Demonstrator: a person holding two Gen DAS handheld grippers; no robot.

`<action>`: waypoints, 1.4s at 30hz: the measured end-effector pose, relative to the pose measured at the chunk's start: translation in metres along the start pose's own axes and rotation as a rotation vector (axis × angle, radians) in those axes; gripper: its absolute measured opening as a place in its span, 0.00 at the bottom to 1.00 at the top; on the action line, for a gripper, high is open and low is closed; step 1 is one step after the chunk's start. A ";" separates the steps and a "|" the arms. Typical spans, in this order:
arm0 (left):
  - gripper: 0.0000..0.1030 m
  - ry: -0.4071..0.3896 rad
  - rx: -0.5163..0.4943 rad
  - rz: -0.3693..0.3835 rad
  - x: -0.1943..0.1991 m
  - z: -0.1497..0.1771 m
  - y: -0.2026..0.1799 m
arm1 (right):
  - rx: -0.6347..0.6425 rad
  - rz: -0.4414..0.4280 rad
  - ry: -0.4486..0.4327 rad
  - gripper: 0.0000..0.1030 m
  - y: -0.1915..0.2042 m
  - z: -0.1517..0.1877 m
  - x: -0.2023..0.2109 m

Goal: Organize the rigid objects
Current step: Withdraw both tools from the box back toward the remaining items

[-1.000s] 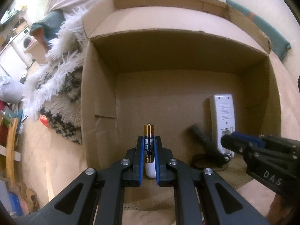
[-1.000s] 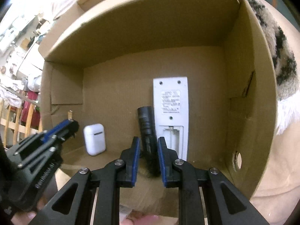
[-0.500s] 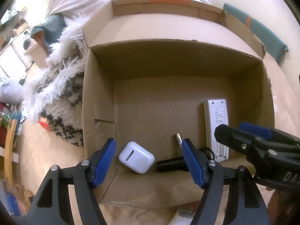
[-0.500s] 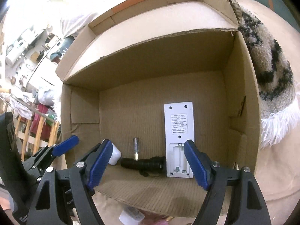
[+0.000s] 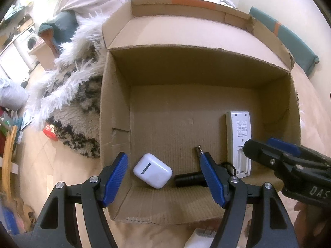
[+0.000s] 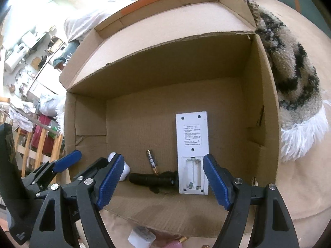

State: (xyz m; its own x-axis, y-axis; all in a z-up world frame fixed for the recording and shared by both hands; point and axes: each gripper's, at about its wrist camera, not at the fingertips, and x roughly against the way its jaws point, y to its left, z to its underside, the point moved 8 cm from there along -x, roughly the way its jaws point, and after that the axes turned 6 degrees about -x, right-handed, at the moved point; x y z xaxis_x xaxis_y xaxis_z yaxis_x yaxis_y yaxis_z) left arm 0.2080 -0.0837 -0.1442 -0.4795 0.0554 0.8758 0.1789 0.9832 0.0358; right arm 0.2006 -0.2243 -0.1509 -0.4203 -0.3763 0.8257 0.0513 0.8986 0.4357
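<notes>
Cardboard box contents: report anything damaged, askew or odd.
The white remote control lies face down on the floor of the brown cardboard box, its battery compartment uncovered and empty. A loose black-and-gold battery lies beside it, behind the black cylindrical flashlight. Nothing else stands out.

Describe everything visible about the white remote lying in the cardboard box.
The white remote lies flat, back side up, on the floor of the cardboard box, lengthwise toward the far wall. It looks like hard plastic, with a printed label, small holes and an open, empty battery bay at its near end. The black flashlight lies right beside that end.
</notes>
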 end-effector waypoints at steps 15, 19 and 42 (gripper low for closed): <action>0.68 0.012 0.040 0.026 0.031 0.000 0.015 | -0.002 0.000 -0.037 0.80 -0.003 0.009 0.044; 0.68 0.013 0.054 0.035 0.046 0.008 0.022 | -0.013 0.006 -0.036 0.80 -0.011 0.021 0.061; 0.70 0.284 0.172 0.096 0.001 0.108 0.034 | -0.126 0.042 0.072 0.80 -0.049 0.094 0.057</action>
State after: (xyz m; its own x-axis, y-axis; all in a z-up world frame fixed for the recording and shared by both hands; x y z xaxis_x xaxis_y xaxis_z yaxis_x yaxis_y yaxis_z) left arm 0.1208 -0.0318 -0.1939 -0.2049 0.1218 0.9712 0.0521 0.9922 -0.1135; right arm 0.0890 -0.2688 -0.1594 -0.3498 -0.3582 0.8656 0.1825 0.8803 0.4380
